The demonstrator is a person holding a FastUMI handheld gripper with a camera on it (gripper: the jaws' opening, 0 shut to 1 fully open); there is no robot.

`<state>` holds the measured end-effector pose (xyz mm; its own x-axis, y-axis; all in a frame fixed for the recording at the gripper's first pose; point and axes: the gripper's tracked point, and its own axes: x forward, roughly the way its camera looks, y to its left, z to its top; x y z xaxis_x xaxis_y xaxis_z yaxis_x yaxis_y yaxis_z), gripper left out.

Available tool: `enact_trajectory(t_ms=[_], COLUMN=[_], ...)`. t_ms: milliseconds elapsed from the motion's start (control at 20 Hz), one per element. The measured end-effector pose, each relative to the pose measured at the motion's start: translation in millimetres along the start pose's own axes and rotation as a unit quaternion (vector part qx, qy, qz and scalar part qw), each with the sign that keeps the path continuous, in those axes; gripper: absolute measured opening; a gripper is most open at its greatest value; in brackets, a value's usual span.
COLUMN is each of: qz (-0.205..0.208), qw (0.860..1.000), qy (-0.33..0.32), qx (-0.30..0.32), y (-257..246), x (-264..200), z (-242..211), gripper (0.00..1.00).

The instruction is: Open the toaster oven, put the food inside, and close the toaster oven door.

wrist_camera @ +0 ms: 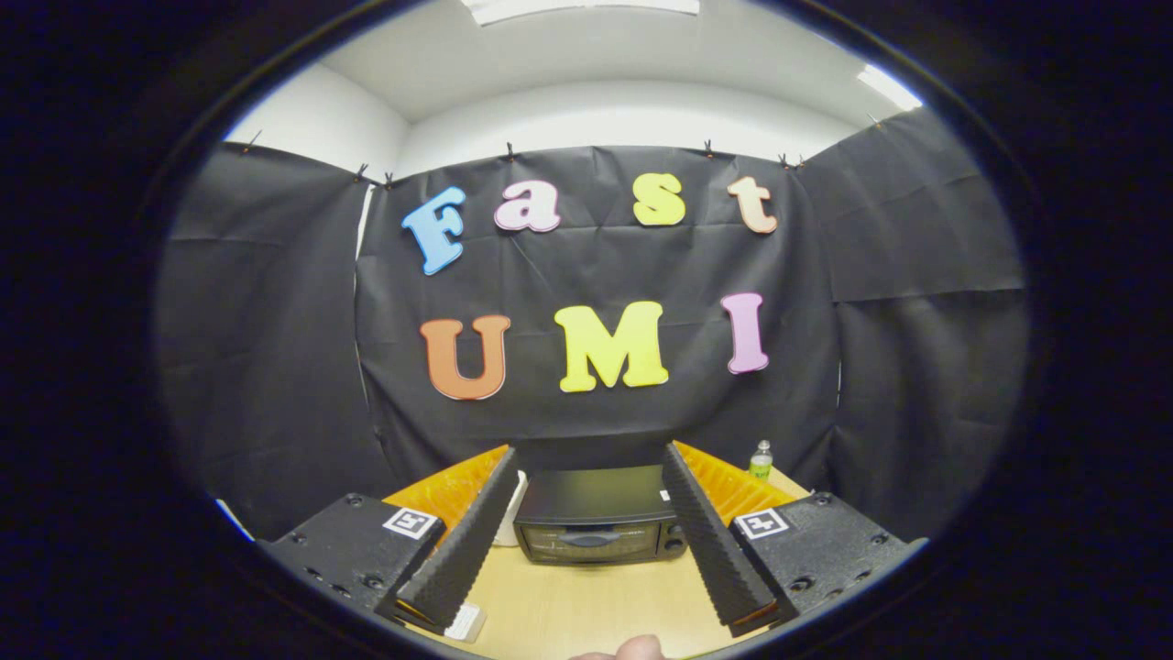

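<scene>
Left to right, from my gripper cam.

Far L: booth wall [275, 367], black cloth, pinned up w/ small clips along the top edge; white room wall and ceiling above it.

L finger [463, 541]: ribbed face turned inward, angled up and away from me. Square marker tag on the mount block just L of it. Behind the finger, a white upright item [513, 522], mostly hidden, standing just L of the oven; can't tell what it is. Near the L fingertip, on the table, a small pale flat thing [465, 623], partly cut off.

Centre: my gripper [586, 550] is wide apart, nothing between the fingers but air and bare table [596, 605], light wood top. Toaster oven [597, 515] sits ahead, between the two fingers in view, beyond the tips, not touched. Dark body, flat top, glass door facing me, door shut, handle bar across the front. Knobs at its R side, too small to read. Can't see any food from here.

Low centre, nearest me: a fingertip or knuckle of a hand [637, 649] just poking in.

R finger: mirrors the L, ribbed face inward, marker tag on its block.

R of that, beyond the finger, near the back wall: small clear bottle [761, 460], green label, standing upright on the table, well apart from the oven.
</scene>
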<state>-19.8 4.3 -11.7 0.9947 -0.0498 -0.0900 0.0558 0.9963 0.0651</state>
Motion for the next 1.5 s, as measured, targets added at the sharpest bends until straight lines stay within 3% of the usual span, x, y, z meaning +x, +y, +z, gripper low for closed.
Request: enact_trajectory(t_ms=[1500], qz=[-0.003], qw=[1.0], qy=[0.01], qx=[0.002], y=[9.5], x=[-1.0], z=[-9.9], gripper=[1.0])
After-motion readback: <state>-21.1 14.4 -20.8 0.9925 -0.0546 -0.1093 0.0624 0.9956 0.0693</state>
